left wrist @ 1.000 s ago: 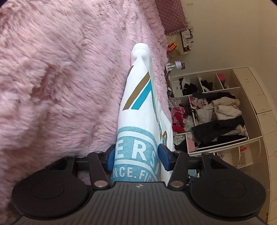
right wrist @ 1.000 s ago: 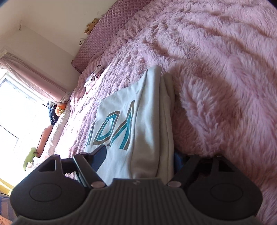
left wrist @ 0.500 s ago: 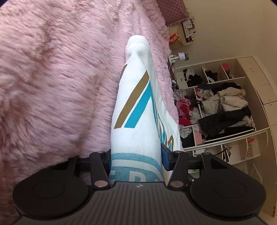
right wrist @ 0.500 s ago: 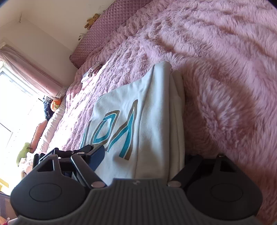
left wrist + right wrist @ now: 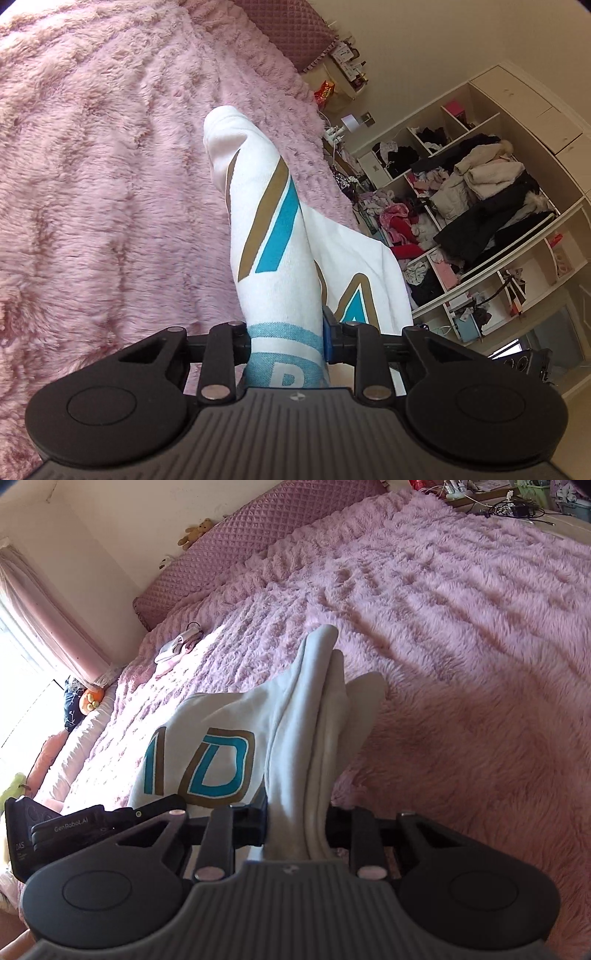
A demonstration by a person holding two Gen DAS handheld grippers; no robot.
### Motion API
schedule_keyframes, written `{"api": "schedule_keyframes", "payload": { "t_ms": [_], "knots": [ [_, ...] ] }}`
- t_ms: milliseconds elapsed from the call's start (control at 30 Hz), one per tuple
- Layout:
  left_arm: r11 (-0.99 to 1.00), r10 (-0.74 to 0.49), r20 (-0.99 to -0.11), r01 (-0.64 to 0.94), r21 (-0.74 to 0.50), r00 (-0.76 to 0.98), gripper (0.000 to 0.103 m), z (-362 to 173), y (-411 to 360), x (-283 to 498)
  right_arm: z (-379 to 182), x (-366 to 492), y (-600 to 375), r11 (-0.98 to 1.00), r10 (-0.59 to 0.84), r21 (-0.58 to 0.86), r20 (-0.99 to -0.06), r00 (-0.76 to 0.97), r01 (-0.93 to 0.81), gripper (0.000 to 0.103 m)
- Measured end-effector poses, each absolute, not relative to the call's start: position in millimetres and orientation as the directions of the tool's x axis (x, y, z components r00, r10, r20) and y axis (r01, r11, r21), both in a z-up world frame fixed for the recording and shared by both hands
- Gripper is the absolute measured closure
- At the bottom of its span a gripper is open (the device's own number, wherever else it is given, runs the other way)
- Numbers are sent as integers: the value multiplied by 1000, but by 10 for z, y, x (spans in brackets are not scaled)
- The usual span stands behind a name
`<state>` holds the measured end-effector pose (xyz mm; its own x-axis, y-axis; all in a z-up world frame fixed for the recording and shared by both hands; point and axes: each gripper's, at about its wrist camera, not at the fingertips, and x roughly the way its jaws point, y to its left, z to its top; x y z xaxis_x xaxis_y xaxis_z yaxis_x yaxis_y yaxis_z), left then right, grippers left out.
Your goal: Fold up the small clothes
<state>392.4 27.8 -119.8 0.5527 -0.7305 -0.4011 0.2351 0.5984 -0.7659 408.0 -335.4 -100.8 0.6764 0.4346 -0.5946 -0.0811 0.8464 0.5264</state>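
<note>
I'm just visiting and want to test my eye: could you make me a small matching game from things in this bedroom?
Things:
1. White printed top
2. Fluffy pink bedspread
3. Small brown teddy bear
4. Open cream shelves

States:
A. perched on the quilted headboard
B. stuffed with clothes
C. pinched at two edges
D. spread across the bed

Pairs: 1-C, 2-D, 3-A, 4-B

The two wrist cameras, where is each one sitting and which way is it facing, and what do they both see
Left wrist: sits on the left gripper, facing along its closing fingers over the clamped white garment toward the open wardrobe; only that gripper shows.
Right wrist: sits on the right gripper, jaws closing on the garment's bunched edge, facing the headboard and curtain; the left gripper's body shows at lower left.
Shared: the garment and pink furry blanket.
</note>
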Motion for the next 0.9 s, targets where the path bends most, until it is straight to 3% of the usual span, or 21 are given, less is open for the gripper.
{"api": "schedule_keyframes", "payload": {
  "t_ms": [300, 467, 633, 900],
  "knots": [
    [635, -682, -371, 257, -729, 630, 73, -416, 937, 3153, -202, 3525, -2677, 800, 552, 551, -524, 648, -236, 84],
    [660, -638, -377, 226, -716, 671, 73, -292, 1334, 2828, -109, 3235, -2214, 760, 621, 574, -504, 600, -304, 84],
    [656, -615, -387, 174, -734, 687, 73, -637, 1633, 2727, -399, 3131, -1839, 760, 634, 568, -539, 555, -317, 84],
    [634, -597, -420, 81, -769, 683, 73, -1869, 1929, 2782, -1372, 3287, -1548, 850, 525, 461, -697, 488, -256, 84]
  ]
}}
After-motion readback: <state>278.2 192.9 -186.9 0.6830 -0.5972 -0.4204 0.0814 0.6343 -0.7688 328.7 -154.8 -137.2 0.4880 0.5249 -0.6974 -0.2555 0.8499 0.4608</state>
